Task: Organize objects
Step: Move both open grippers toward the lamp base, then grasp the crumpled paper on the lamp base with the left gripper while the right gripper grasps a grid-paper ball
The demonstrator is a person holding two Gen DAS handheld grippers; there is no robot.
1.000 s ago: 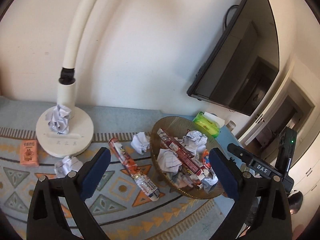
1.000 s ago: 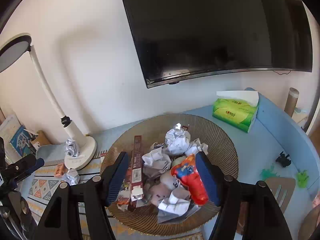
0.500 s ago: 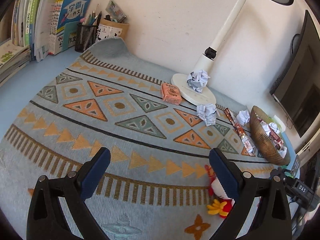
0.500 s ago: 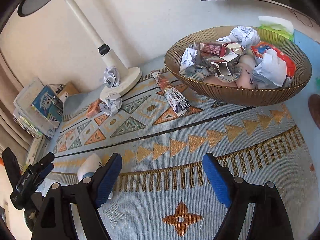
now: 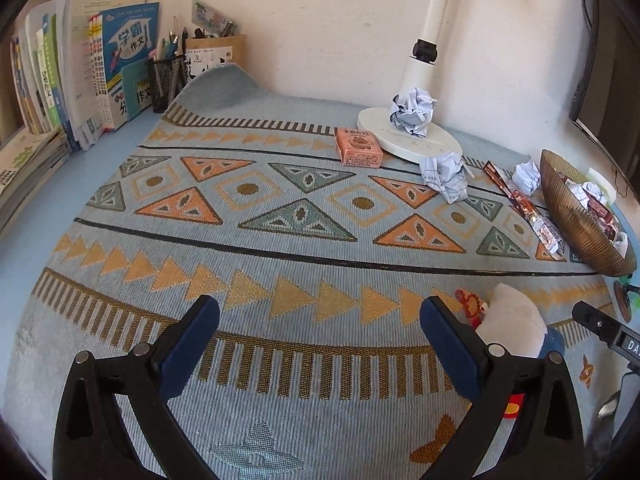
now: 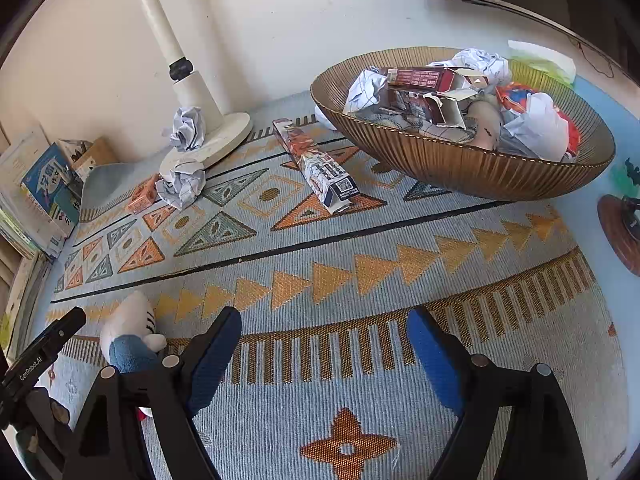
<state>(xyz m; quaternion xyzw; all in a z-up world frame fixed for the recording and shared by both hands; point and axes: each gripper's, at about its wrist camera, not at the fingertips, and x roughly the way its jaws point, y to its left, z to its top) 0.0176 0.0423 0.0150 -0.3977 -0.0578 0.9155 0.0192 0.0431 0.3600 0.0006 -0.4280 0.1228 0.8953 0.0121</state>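
My left gripper [image 5: 320, 320] is open and empty, low over the patterned mat [image 5: 280, 240]. My right gripper [image 6: 324, 332] is open and empty too. A white plush toy [image 5: 512, 326] lies just right of the left gripper; it also shows in the right wrist view [image 6: 130, 332]. A gold ribbed bowl [image 6: 460, 160] holds crumpled paper and cartons. A long carton [image 6: 316, 164] lies on the mat beside the bowl. Two paper balls [image 6: 182, 182] sit by the lamp base [image 6: 212, 144]; one rests on it [image 5: 412, 110]. A pink box [image 5: 358, 146] lies near it.
Books [image 5: 80, 72] and a pen holder [image 5: 166, 80] stand at the back left by the wall. A third paper ball [image 5: 528, 176] lies behind the long carton. A green tissue pack [image 6: 540, 60] sits behind the bowl. A dark coaster [image 6: 620, 228] is at the right.
Both grippers have drawn back from the bowl and dropped low over the near part of the mat. The plush toy has come close beside the left gripper. Both stay open.
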